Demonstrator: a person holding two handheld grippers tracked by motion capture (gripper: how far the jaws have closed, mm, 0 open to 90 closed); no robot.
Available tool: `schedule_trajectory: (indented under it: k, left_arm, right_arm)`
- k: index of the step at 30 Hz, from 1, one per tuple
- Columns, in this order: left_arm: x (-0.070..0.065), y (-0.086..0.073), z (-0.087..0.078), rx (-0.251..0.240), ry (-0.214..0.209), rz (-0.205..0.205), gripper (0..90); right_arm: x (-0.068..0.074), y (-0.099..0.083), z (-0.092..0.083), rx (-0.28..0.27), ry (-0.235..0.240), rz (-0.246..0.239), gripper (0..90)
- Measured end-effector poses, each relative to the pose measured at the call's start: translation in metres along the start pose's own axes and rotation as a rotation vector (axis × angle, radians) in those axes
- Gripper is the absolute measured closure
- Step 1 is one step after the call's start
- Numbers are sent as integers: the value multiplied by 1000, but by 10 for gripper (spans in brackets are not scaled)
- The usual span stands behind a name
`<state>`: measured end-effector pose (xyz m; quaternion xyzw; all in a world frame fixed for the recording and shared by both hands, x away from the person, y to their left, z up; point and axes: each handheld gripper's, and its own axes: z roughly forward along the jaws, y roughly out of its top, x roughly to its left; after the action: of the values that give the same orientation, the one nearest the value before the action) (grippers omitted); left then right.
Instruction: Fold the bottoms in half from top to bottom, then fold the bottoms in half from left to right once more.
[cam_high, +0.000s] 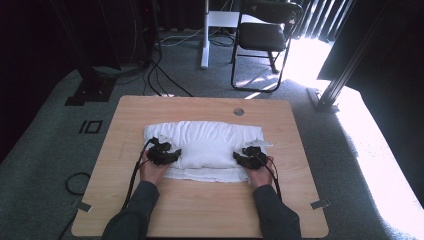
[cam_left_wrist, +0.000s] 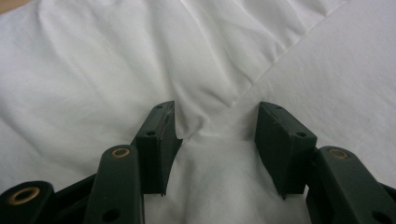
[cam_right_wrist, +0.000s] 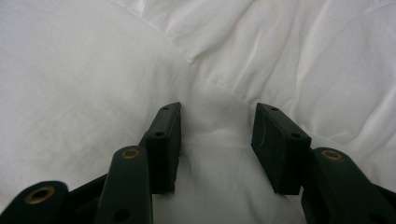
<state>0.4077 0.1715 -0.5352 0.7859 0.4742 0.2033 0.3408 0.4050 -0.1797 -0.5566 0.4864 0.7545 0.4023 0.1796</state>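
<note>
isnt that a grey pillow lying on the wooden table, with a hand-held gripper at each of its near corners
Not quite: the pillow is white, not grey, as the high view shows. The rest holds: it lies on the wooden table, with the left hand-held gripper at its near left corner and the right hand-held gripper at its near right corner.

A plump white pillow (cam_high: 207, 145) (rumpled, in a loose case) lies crosswise mid-table.
</note>
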Motion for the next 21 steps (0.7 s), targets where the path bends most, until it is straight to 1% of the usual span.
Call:
schedule_trajectory:
  k: [2, 3, 4, 5, 6, 7, 8, 9, 10, 11, 12, 13, 14, 15, 16, 17, 19, 21]
  left_arm:
    - [1, -2, 0, 0, -3, 1, 489]
    - [4, -3, -2, -11, -21, -11, 486]
    - [4, -3, -5, -27, -28, -24, 480]
    - [6, -2, -9, -40, -24, -31, 458]
    - [6, -2, -9, -40, -24, -31, 430]
    - [7, -1, -13, -58, -19, -39, 430]
    - [12, 1, -22, -84, -26, -60, 412]
    - [17, 3, -28, -105, -21, -71, 399]
    - [20, 4, -32, -116, -12, -81, 395]
    - [27, 6, -38, -129, 3, -102, 395]
    - [31, 6, -41, -134, 12, -114, 395]
    - [39, 6, -44, -141, 29, -142, 392]
    - [46, 6, -46, -146, 30, -162, 391]
    - [52, 5, -48, -156, 12, -189, 386]
    - [58, 4, -50, -158, 8, -213, 381]
    - [63, 3, -52, -161, 15, -231, 381]
    - [69, 2, -53, -161, 18, -250, 380]
    - [75, 1, -50, -142, 21, -274, 366]
  right_arm:
    - [-1, 0, 0, -4, 6, 5, 520]
    - [-2, 0, 0, -4, 12, 7, 518]
    - [-2, 0, 0, -2, 12, 9, 516]
    - [-2, 0, 0, -3, 14, 11, 512]
    - [-2, 0, 0, -3, 14, 11, 512]
    - [-2, 0, -1, -2, 14, 17, 504]
    - [-3, 0, -1, -1, 13, 20, 492]
    - [-3, 1, -3, -3, 8, 33, 457]
    - [-3, 2, -6, -12, -4, 27, 434]
    - [-2, 3, -8, -16, -13, 24, 425]
    - [-2, 5, -12, -28, -12, 25, 426]
    - [-1, 7, -15, -39, -12, 21, 427]
    - [1, 10, -19, -59, -13, 16, 432]
    - [3, 13, -22, -71, -8, 8, 440]
    - [6, 17, -24, -80, -4, -5, 446]
    - [9, 21, -26, -90, 2, -20, 461]
    - [16, 29, -27, -102, 15, -45, 470]
    - [22, 36, -25, -107, 31, -52, 473]
